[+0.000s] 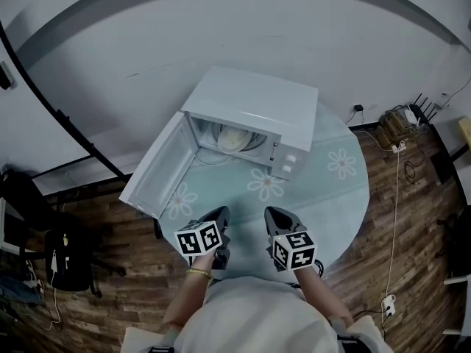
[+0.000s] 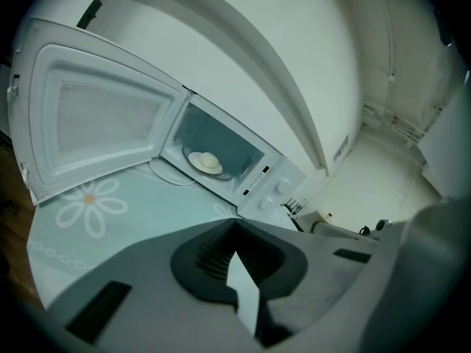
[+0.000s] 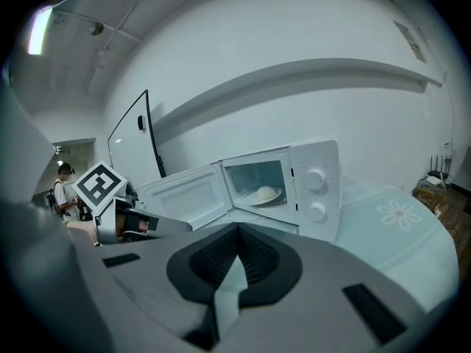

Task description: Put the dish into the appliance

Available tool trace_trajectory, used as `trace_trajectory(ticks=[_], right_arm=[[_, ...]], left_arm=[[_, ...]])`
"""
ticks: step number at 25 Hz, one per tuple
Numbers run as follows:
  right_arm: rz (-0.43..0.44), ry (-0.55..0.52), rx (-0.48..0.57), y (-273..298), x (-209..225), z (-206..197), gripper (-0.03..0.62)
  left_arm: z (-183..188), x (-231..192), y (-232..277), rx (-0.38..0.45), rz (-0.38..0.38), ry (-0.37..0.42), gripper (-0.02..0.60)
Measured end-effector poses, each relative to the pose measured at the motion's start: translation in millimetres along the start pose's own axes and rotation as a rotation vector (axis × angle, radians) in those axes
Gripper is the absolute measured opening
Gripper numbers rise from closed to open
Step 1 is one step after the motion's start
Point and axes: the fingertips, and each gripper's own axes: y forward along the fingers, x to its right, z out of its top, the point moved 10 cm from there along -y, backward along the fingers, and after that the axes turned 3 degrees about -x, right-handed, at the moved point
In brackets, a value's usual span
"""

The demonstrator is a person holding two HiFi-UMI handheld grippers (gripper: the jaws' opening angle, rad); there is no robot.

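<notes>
Dim bluish light, fisheye bending, dark corners, ceiling lamp (image 3: pixel 38 29) glare.

Microwave (image 1: pixel 254 101): smooth white casing, slightly glossy. Dish (image 1: pixel 234 140): smooth, pale, ceramic-looking. Counter (image 1: pixel 335 204): smooth pale covering printed with daisies. Floor (image 1: pixel 423 256): dark wood planks. Left gripper (image 2: pixel 235 226): matt grey plastic.

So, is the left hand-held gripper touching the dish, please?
Apart: head view shows the left hand-held gripper well short of the dish inside the microwave, tablecloth between.

The left tongs (image 1: pixel 221 213) and the right tongs (image 1: pixel 274 213) are held side by side at six o'clock, aimed toward twelve, angled downward, both closed and empty.
</notes>
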Motion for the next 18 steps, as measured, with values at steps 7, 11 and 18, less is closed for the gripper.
trace_trajectory(ticks=[7, 11, 18], right_arm=[[0.016, 0.006, -0.008, -14, -11, -14, 0.005], [0.016, 0.003, -0.022, -21, -16, -21, 0.005], [0.027, -0.011, -0.028, -30, -20, -25, 0.005]], left_arm=[[-19, 5, -23, -0.017, 0.008, 0.022, 0.009], [-32, 6, -31, -0.029, 0.001, 0.014, 0.009], [-43, 10, -36, -0.031, -0.007, -0.008, 0.009]])
